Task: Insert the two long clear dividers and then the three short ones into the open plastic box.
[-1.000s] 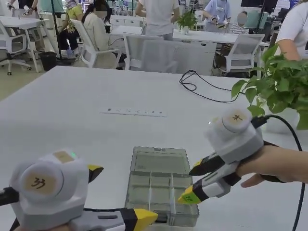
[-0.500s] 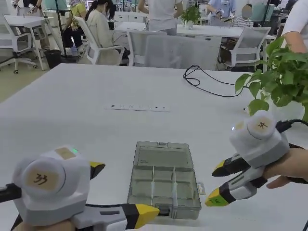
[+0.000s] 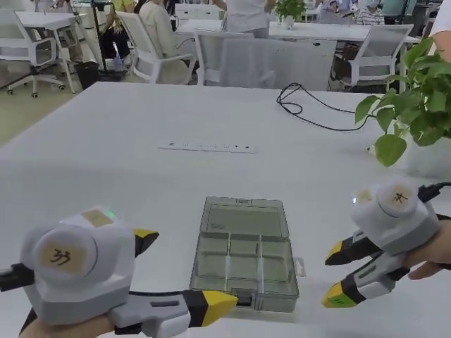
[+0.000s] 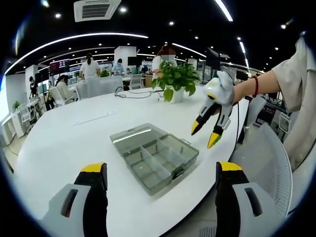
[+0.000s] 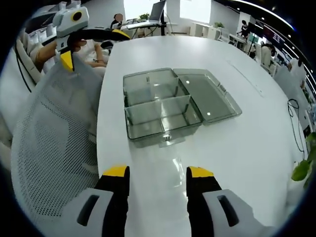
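The clear plastic box (image 3: 245, 262) lies open on the white table, its lid (image 3: 244, 217) flat on the far side. Clear dividers (image 3: 259, 262) stand inside and split the base into several compartments. My left gripper (image 3: 187, 271) is open at the near left, its lower jaw tip just short of the box's front left corner. My right gripper (image 3: 331, 278) hangs open to the right of the box, touching nothing. The left gripper view frames the box (image 4: 153, 155) between open jaws, with the right gripper (image 4: 204, 139) beyond. The right gripper view looks over the box (image 5: 160, 106) toward the left gripper (image 5: 94, 47).
A white power strip (image 3: 208, 147) lies mid-table. A black cable (image 3: 303, 105) loops at the back right, beside a potted plant (image 3: 412, 120). A mesh chair (image 5: 54, 133) stands at the table's near edge. People and chairs fill the room behind.
My right gripper has drawn back to the right, from over the box's right compartments to beside the box. The left gripper has stayed put. The head camera has tilted down.
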Tool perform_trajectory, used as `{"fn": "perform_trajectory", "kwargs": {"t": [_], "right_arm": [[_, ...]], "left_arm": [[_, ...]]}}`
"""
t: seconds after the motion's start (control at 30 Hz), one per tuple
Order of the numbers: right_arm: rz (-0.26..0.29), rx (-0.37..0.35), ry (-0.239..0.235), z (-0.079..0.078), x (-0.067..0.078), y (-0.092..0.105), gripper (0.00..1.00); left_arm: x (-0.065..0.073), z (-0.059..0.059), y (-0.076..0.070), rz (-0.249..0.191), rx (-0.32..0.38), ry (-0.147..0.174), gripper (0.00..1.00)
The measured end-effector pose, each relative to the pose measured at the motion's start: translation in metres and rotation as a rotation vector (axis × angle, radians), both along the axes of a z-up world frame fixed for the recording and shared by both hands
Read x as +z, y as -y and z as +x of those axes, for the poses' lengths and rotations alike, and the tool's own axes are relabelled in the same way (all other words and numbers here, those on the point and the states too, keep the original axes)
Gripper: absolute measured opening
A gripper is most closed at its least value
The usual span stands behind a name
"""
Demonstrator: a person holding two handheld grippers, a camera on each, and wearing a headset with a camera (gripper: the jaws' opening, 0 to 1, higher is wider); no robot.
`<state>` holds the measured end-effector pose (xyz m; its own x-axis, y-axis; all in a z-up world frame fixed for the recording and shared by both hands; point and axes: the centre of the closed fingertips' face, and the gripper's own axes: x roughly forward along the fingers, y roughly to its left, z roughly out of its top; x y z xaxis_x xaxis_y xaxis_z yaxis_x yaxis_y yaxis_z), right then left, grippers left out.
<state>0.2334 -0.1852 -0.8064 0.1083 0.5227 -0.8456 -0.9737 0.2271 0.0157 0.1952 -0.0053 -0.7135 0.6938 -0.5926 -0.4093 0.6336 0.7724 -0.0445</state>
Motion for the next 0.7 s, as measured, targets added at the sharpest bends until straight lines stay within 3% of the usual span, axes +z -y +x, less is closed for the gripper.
{"fn": "perform_trajectory", "kwargs": {"t": [0.3,0.4,0.7], "right_arm": [[-0.051,0.037,0.009,0.005,-0.013,0.008,0.44],[-0.105,0.067,0.034,0.009,-0.021,0.015,0.44],[-0.136,0.084,0.025,0.014,-0.033,0.023,0.41]], "left_arm": [[0.002,0.001,0.001,0.005,0.006,0.004,0.92],[0.002,0.002,0.0,0.006,0.013,0.004,0.92],[0.002,0.002,-0.003,0.014,0.028,-0.002,0.91]]}}
